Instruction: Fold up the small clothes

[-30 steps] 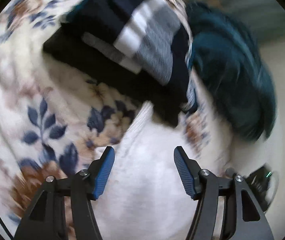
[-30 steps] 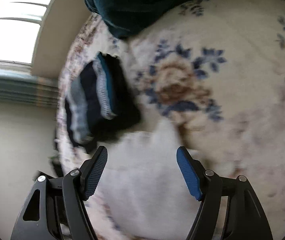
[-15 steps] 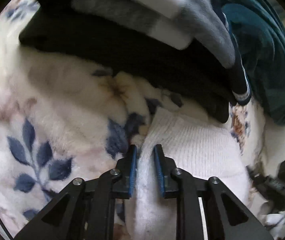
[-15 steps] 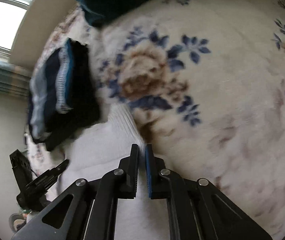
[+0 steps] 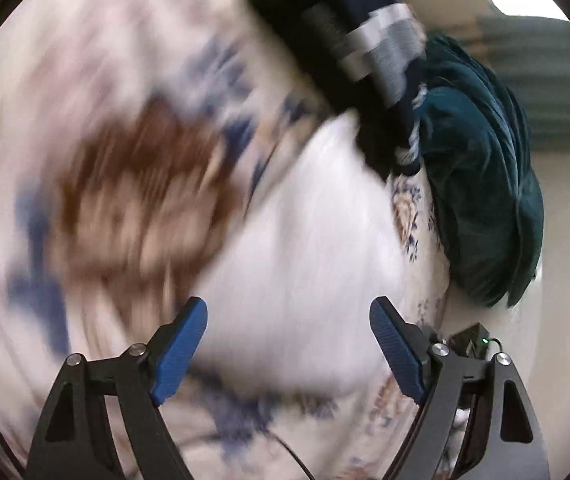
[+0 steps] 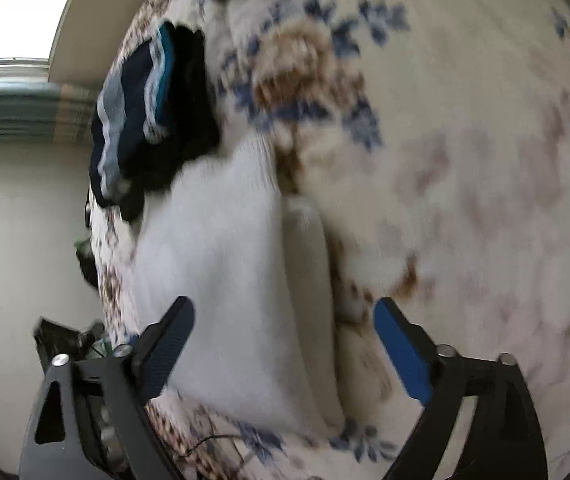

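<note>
Both grippers (image 5: 288, 347) (image 6: 284, 347) just opened over white garment (image 6: 225, 280).

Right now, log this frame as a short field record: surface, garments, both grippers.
surface: floral blanket
garment in work: white garment, lying flat on the blanket
folded stack: dark striped clothes, at the white garment's far end
other cloth: teal fabric, bunched beside the stack
left gripper: open, jaws just opened, nothing pinched
right gripper: open, jaws just opened, nothing pinched
</note>
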Available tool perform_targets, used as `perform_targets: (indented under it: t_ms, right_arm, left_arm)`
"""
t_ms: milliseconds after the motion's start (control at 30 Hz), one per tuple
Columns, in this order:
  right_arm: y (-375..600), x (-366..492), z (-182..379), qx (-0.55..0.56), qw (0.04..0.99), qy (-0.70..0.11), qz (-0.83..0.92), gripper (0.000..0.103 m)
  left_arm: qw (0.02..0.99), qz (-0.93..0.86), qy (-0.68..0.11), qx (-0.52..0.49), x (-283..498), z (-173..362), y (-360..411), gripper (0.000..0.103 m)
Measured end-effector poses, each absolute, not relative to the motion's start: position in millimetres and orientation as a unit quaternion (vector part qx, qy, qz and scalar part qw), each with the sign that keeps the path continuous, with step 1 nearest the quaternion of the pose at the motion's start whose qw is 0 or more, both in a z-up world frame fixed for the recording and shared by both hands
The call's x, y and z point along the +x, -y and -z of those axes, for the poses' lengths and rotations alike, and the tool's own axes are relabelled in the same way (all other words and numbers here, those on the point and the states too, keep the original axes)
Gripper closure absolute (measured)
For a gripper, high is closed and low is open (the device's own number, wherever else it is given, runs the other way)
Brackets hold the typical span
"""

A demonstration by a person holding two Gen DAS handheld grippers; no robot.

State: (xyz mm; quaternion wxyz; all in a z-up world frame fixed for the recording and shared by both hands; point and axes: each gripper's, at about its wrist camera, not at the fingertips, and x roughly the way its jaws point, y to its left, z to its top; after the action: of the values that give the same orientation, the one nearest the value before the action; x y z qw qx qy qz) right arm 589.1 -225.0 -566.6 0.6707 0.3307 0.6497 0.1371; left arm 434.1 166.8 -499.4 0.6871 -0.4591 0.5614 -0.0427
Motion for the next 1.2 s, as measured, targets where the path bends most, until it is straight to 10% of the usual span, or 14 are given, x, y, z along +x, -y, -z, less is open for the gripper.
perform_targets:
  t_ms: [467,533,667,767,1000,1200]
  right_arm:
    - [166,668,643,0.324,0.572,-0.692,-0.297,0.002]
    - [163,669,644,0.319,0.572,-0.692,-0.303,0.004]
    - [168,655,637,0.313,0.585,-0.679,-0.314,0.046]
    - [181,633,625,0.350,0.603,-0.657,-0.288,0.055]
    - [155,521,599,0.410,0.603,-0.645,-0.229,0.056]
    - [124,487,609,0.370,0.557,-0.714,-0.209,0.035]
  left_arm:
    - [0.636,-0.019,-0.458,-0.621,405,573,-102,0.020]
    - [0.653,-0.026,-0.431,-0.623,407,565,-106,0.036]
    - [0.698,-0.012,-0.453,-0.554,429,536,-124,0.054]
    - [0.719,0.020,-0.493,-0.489,455,515,-139,0.054]
    - [0.730,0.086,-0.570,-0.366,517,498,-177,0.047]
    - [0.748,0.047,-0.580,-0.320,461,472,-195,0.040]
